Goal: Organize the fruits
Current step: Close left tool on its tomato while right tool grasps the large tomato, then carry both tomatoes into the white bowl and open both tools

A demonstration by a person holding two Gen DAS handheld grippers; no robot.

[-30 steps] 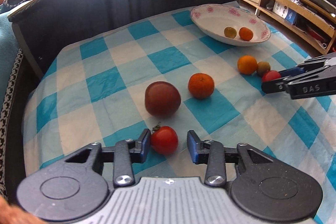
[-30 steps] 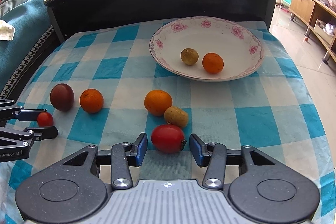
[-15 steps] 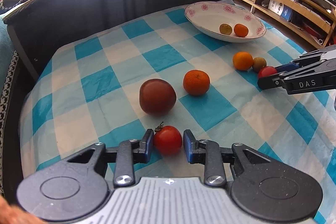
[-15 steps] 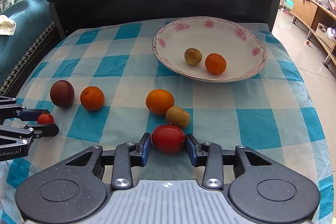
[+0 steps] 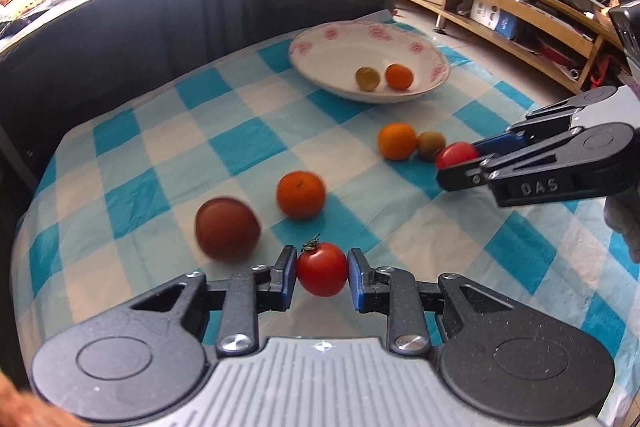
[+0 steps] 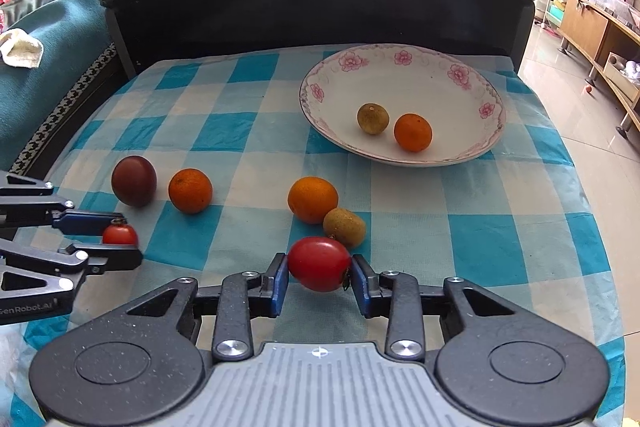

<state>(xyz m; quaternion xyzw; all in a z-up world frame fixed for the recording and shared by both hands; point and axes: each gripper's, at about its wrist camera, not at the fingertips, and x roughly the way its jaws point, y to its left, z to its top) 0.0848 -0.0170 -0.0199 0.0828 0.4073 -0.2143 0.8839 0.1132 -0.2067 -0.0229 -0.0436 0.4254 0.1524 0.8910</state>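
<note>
My left gripper (image 5: 320, 265) is shut on a small red tomato (image 5: 322, 275) with a green stem, just above the blue checked cloth (image 5: 240, 143); it also shows in the right wrist view, left gripper (image 6: 120, 241). My right gripper (image 6: 319, 277) has its jaws closing on a larger red tomato (image 6: 319, 263), and both pads touch it. A flowered white plate (image 6: 472, 83) at the back right holds a brownish-green fruit (image 6: 373, 119) and a small orange (image 6: 413, 132). A dark red fruit (image 6: 134, 181), two oranges (image 6: 190, 191) (image 6: 313, 199) and another brownish fruit (image 6: 344, 222) lie on the cloth.
A tall dark panel (image 6: 320, 11) walls the back of the table. A teal sofa (image 6: 48, 39) lies to the left, wooden shelves (image 5: 520, 23) and tiled floor to the right. The cloth's right edge (image 6: 592, 227) drops off to the floor.
The left jaws have shut on the small tomato, and that gripper has risen a little with it. The right jaws have narrowed onto the larger tomato; the right hand stayed in place.
</note>
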